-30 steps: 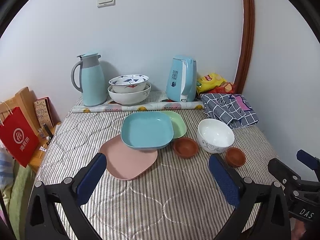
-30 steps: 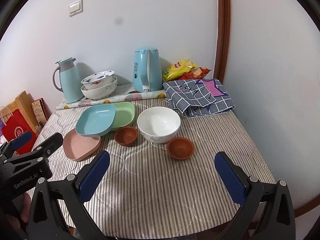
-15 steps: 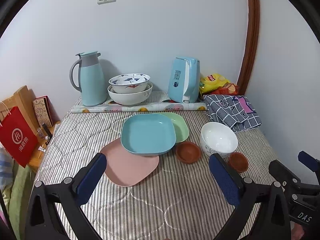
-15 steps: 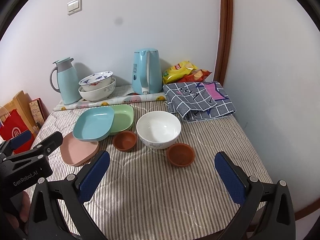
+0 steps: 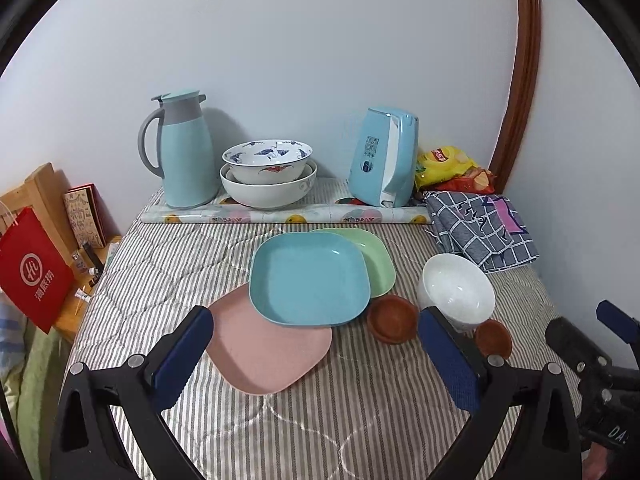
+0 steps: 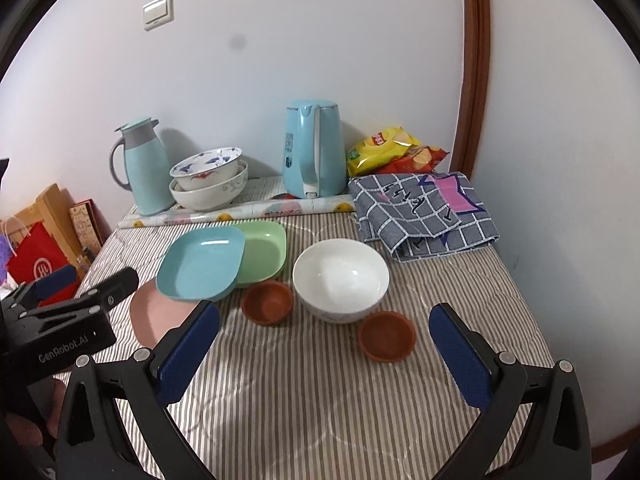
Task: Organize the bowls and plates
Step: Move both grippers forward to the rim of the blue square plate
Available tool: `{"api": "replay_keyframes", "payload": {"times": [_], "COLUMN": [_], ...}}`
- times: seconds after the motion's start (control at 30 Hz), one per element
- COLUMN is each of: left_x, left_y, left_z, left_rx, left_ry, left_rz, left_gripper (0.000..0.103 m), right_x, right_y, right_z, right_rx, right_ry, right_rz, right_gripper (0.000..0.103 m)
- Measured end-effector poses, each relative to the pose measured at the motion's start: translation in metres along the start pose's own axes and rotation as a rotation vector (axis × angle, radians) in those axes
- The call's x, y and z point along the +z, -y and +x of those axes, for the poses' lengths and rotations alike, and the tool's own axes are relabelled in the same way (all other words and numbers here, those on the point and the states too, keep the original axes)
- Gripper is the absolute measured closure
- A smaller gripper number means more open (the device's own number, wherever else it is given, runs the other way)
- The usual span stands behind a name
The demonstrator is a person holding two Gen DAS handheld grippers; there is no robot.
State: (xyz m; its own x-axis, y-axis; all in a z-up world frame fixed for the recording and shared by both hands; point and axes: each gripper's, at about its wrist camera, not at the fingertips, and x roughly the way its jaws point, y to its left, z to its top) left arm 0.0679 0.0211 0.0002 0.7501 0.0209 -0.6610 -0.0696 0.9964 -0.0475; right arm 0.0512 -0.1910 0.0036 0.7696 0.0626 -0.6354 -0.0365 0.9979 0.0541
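A striped quilted cloth is shown covering a table, with the dishes grouped around a white bowl taken here as landmark. To the left of the white bowl, a blue plate is seen lying over a green plate and a pink plate, so that only an edge of the green one and the near half of the pink one are exposed. Between the white bowl and the plates a small brown dish is set; a second brown dish lies just in front of the white bowl and, in the left wrist view, is partly hidden behind a gripper finger. Behind the white bowl, against the wall, two large bowls are nested beside a blue jug; a blue kettle, snack bags and a folded checked cloth are also placed there. The left gripper and the right gripper are both held above the near cloth with fingers spread wide, nothing between them. The lower parts of both grippers are cut off by the frame edge. A red bag is partly cropped at far left.
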Motion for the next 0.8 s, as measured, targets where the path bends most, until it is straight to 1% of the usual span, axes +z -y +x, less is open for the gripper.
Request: {"api": "replay_keyframes", "payload": {"times": [0.17,0.37,0.43,0.57,0.63,0.67,0.8], "left_x": [0.005,0.013,0.016,0.020,0.021,0.021,0.023], "left_y": [-0.006,-0.020,-0.025,-0.037,-0.044,-0.047,-0.056], "left_z": [0.015,0.038,0.046,0.062,0.069,0.074,0.092], "left_rx": [-0.002,0.013,0.024,0.038,0.039,0.043,0.046], "left_ry": [-0.014,-0.042,-0.050,-0.071,-0.078,-0.083,-0.102], "left_rz": [-0.014,-0.041,-0.050,-0.070,-0.081,-0.085,-0.086], "left_gripper": [0.000,0.000,0.000,0.003,0.004,0.004,0.009], "right_x": [0.010,0.022,0.027,0.034,0.036,0.036,0.037], "right_y": [-0.002,-0.010,-0.014,-0.025,-0.032,-0.035,-0.050], "right_z": [0.012,0.033,0.042,0.062,0.073,0.078,0.103], "right_rx": [0.027,0.025,0.036,0.052,0.067,0.075,0.101], "right_ry": [-0.008,-0.025,-0.039,-0.062,-0.077,-0.087,-0.128], "right_rz": [0.012,-0.016,-0.025,-0.044,-0.052,-0.055,-0.067], "right_gripper": [0.000,0.003,0.008,0.013,0.019,0.020,0.030]}}
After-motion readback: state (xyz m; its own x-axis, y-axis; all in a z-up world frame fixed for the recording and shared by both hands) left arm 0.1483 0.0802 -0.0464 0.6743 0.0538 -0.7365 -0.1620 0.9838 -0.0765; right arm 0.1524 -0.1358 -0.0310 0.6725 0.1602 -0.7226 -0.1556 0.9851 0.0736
